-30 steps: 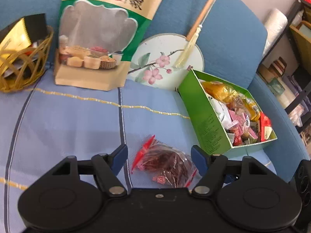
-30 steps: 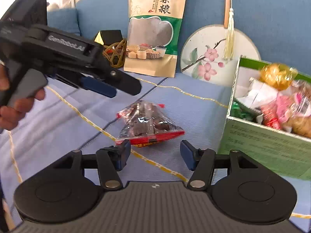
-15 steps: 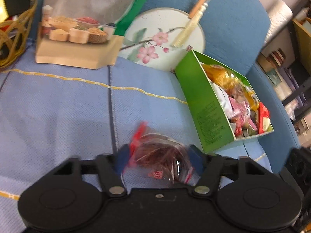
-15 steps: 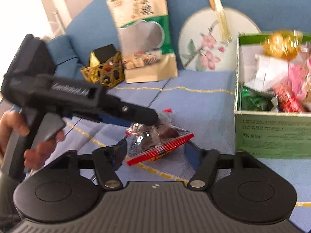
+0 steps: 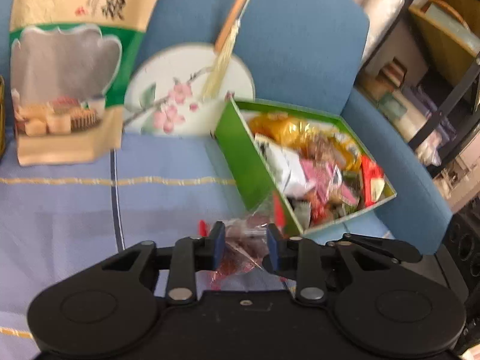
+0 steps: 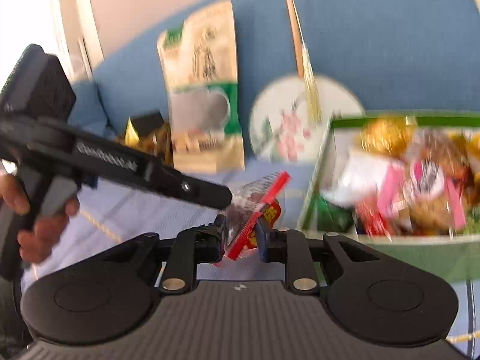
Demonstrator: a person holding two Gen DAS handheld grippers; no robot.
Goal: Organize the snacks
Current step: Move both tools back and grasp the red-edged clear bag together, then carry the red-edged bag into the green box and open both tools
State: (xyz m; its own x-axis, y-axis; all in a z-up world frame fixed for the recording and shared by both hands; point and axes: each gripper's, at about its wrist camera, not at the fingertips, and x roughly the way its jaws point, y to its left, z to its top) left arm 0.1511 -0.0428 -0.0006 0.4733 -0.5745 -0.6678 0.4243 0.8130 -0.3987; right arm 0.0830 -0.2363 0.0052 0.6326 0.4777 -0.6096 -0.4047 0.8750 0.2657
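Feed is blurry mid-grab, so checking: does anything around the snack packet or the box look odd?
Yes: both grippers have the same clear red-edged snack packet. The left gripper and right gripper are each closing their jaws on it, beside the green box, which is heaped full. Nothing looks spilled.

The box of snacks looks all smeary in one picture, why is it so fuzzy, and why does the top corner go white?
Right wrist view: motion blur smears the green snack box, the round fan and the tall pouch; the nearby tool body stays sharp, and the upper left is washed out by bright light. Left wrist view: milder blur, so the box is easier to read, and the fisheye curves the edges.
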